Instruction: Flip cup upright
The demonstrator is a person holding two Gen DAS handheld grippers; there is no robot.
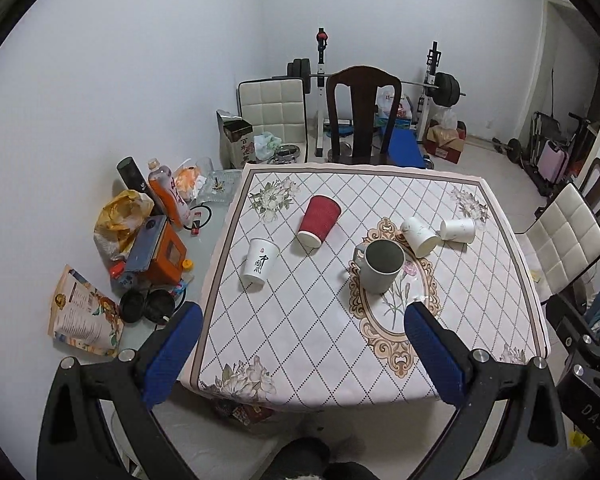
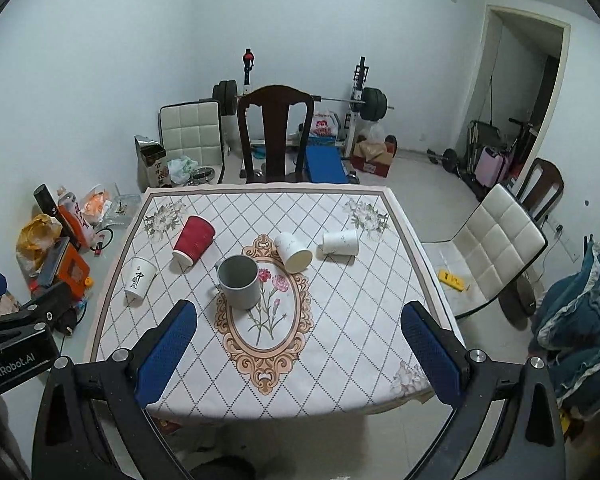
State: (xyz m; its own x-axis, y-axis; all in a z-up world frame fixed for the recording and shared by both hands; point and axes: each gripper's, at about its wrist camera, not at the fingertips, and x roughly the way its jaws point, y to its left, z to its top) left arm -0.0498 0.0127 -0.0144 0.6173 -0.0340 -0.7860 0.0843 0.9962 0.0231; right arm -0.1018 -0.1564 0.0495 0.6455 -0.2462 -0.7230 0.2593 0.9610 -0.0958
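Note:
Several cups sit on the patterned tablecloth [image 1: 300, 320] [image 2: 340, 320]. A red paper cup [image 1: 319, 216] [image 2: 193, 239] lies tilted with its mouth toward me. A white cup with black writing [image 1: 260, 261] [image 2: 139, 278] stands upside down at the left. A grey mug [image 1: 380, 266] [image 2: 240, 282] stands upright in the middle. Two white marbled cups [image 1: 419, 236] [image 1: 458, 231] [image 2: 293, 251] [image 2: 341, 242] lie on their sides. My left gripper [image 1: 303, 322] and right gripper [image 2: 299, 318] are both open and empty, above the table's near edge.
Clutter lies on the grey surface left of the cloth: bottles, an orange box [image 1: 166, 256], bags and a booklet [image 1: 85, 312]. A dark wooden chair [image 1: 362, 112] stands behind the table, a white padded chair [image 2: 496, 244] at the right. The left gripper's body shows in the right wrist view [image 2: 16, 336].

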